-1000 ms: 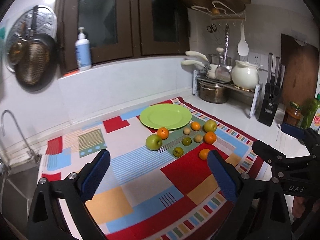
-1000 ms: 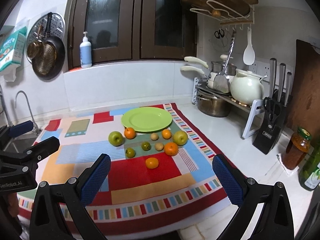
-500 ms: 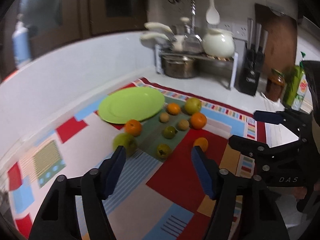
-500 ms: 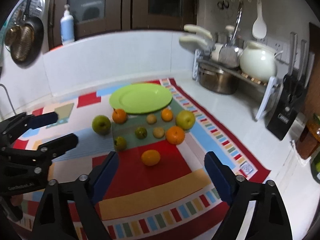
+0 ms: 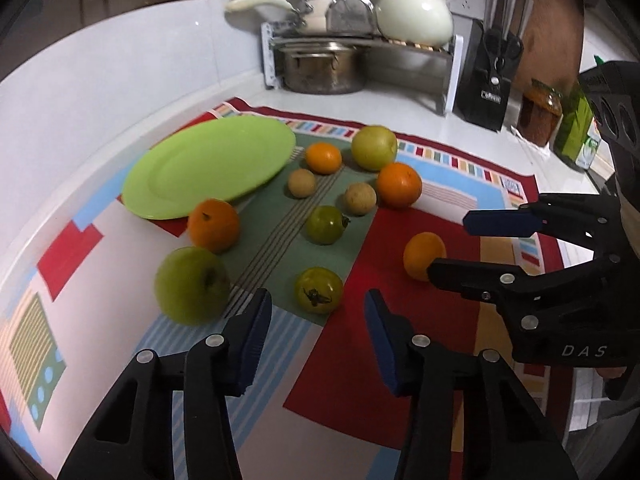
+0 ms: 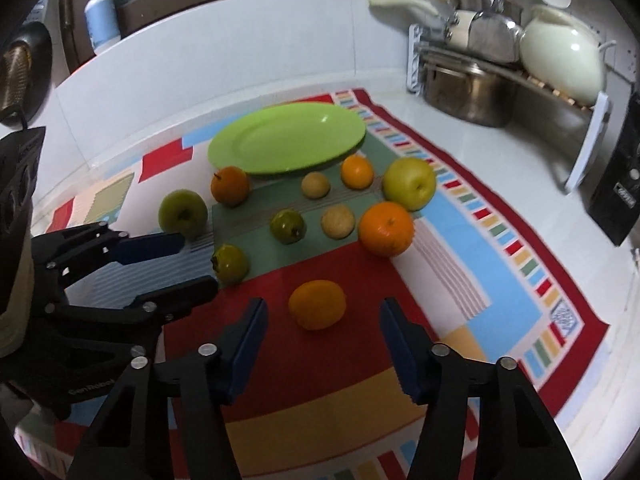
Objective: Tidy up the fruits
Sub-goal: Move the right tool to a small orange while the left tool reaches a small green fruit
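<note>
Ten fruits [image 6: 317, 304] lie beside bare green plate [image 6: 286, 140]; both grippers' fingers [image 5: 256, 330] spread.

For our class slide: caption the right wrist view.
Open right gripper lined up on an orange, other fruit and a green plate beyond.

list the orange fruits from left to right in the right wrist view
orange by the plate rim → lone orange between the gripper fingers → small orange near the plate → big orange

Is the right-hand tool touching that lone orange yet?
Apart. In the right wrist view, red mat shows between the right gripper jaws and the lone orange.
</note>
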